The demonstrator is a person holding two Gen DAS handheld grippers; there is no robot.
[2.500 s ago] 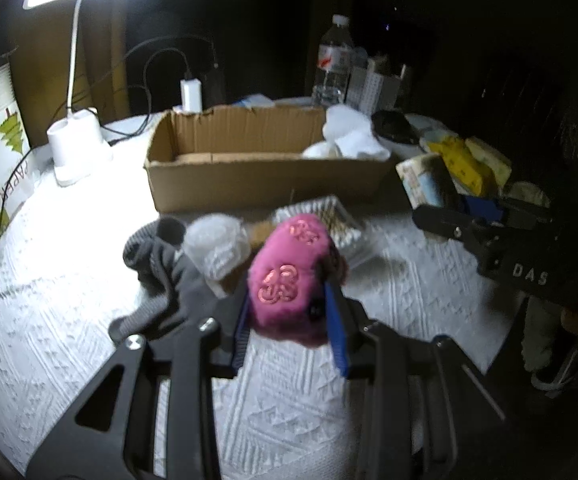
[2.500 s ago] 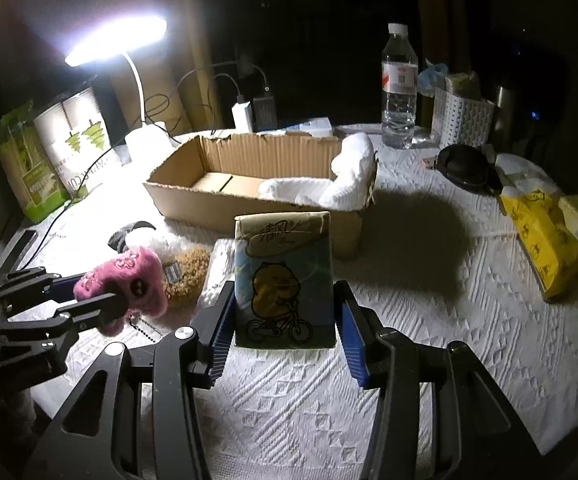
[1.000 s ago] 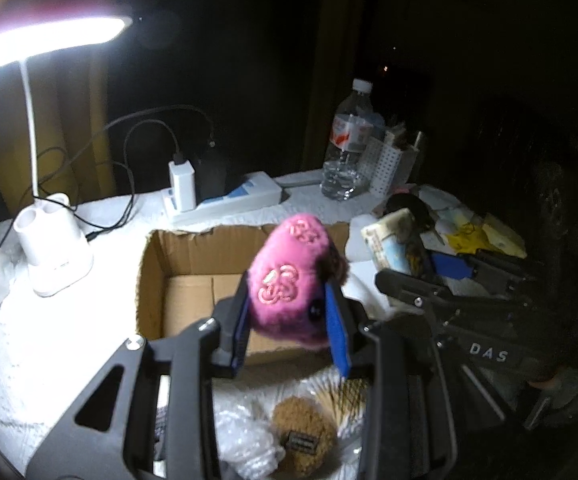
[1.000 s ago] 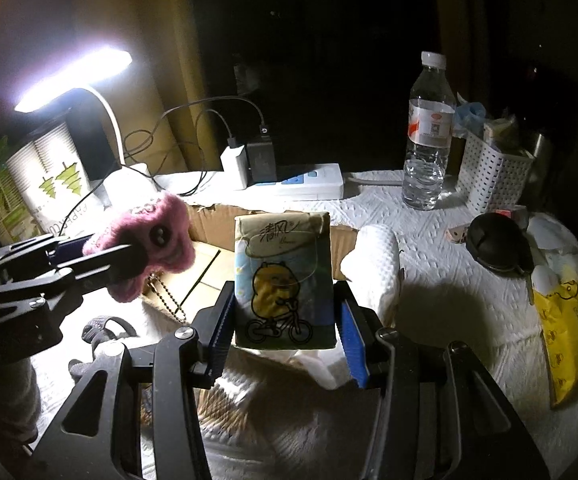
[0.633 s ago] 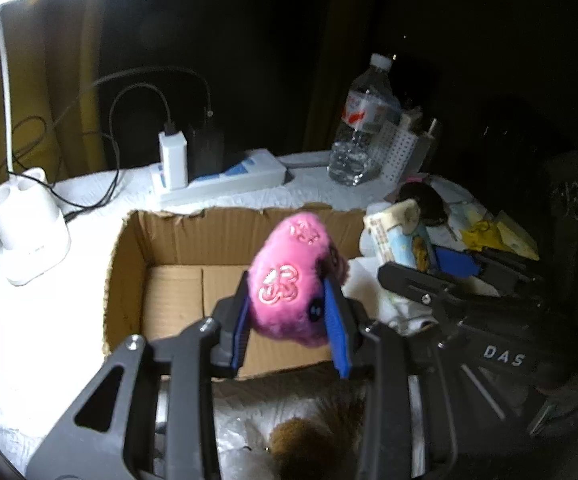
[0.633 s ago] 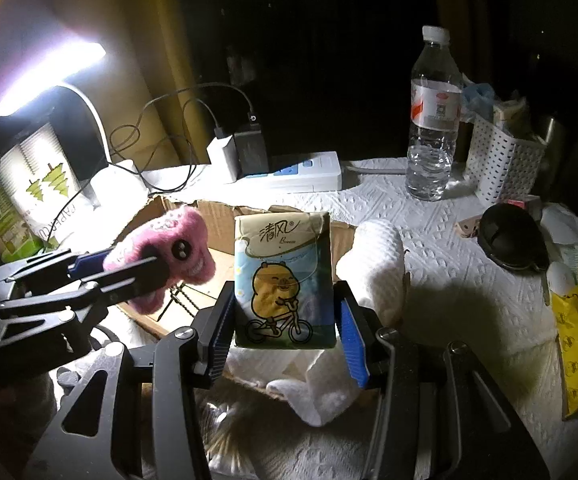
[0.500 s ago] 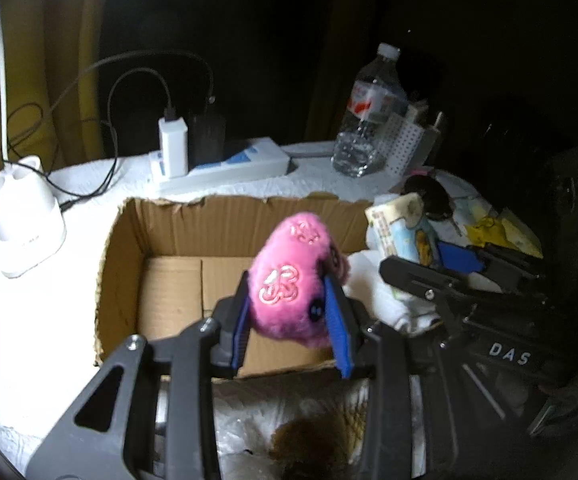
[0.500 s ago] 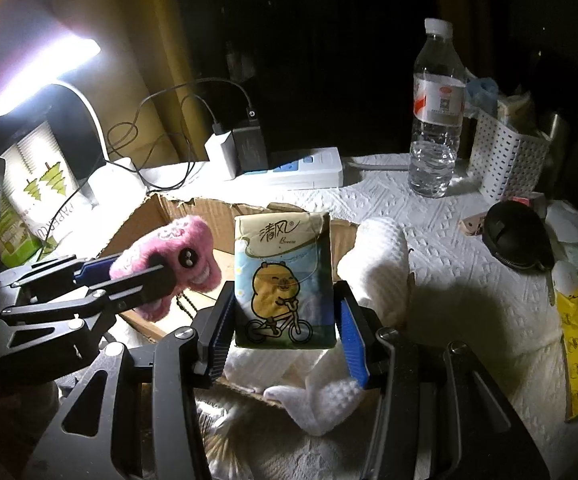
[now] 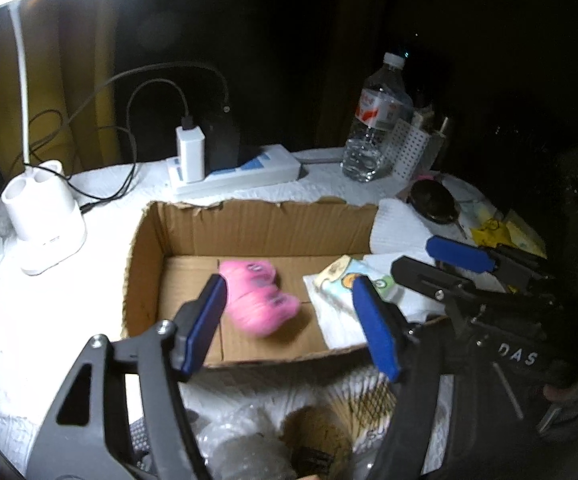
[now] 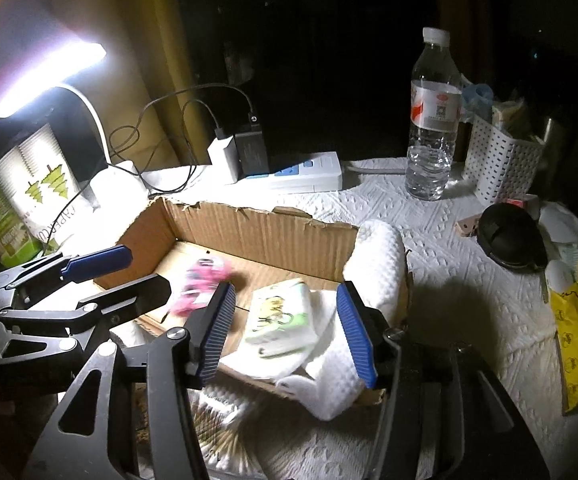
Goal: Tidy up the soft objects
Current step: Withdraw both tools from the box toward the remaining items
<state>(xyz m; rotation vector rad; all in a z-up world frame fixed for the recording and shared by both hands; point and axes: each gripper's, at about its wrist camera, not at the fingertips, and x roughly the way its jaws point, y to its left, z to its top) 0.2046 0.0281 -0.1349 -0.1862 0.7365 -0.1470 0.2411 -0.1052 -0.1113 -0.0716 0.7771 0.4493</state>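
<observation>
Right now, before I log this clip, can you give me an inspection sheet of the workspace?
Surface: table under a white textured cloth, lit by a desk lamp.
Job's things: pink plush toy, blurred, and tissue pack inside the cardboard box; white towel draped over its right wall.
Clutter: water bottle, white basket, black pouch, yellow packets, paper cup pack, items in front of the box.
Grippers: left gripper and right gripper both open, holding nothing, above the box.
Cables: chargers on a power strip, black leads looping behind.
Surroundings: dark; yellow curtain.
</observation>
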